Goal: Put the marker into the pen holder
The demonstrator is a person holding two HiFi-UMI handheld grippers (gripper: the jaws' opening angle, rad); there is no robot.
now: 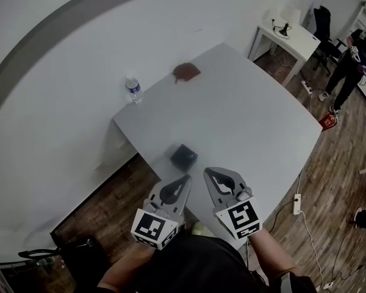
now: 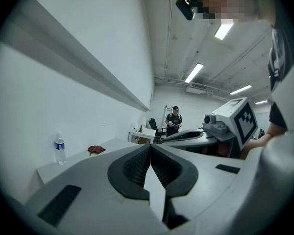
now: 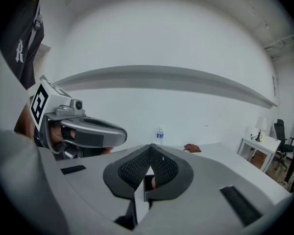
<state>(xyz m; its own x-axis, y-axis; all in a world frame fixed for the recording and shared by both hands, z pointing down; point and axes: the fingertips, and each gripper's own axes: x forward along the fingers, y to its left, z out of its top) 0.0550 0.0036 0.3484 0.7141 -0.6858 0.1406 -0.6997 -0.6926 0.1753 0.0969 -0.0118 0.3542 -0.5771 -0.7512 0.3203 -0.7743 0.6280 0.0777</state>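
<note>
A black square pen holder (image 1: pixel 183 157) stands on the white table (image 1: pixel 250 121) near its near-left edge. No marker shows in any view. My left gripper (image 1: pixel 185 178) and right gripper (image 1: pixel 207 171) hover side by side just on the near side of the holder, tips pointing toward it. Both are shut with nothing between the jaws. In the left gripper view the left gripper (image 2: pixel 150 146) has its jaws pressed together, and the right gripper (image 2: pixel 220 127) hangs beside it. In the right gripper view the right gripper (image 3: pixel 150 146) is equally closed, with the left gripper (image 3: pixel 83 131) at its left.
A water bottle (image 1: pixel 133 89) stands at the table's far-left corner, with a reddish-brown cloth (image 1: pixel 186 71) to its right near the wall. A second white desk (image 1: pixel 293 38) with a lamp and a person (image 1: pixel 352 60) are at the back right. A power strip (image 1: pixel 296 203) lies on the wooden floor.
</note>
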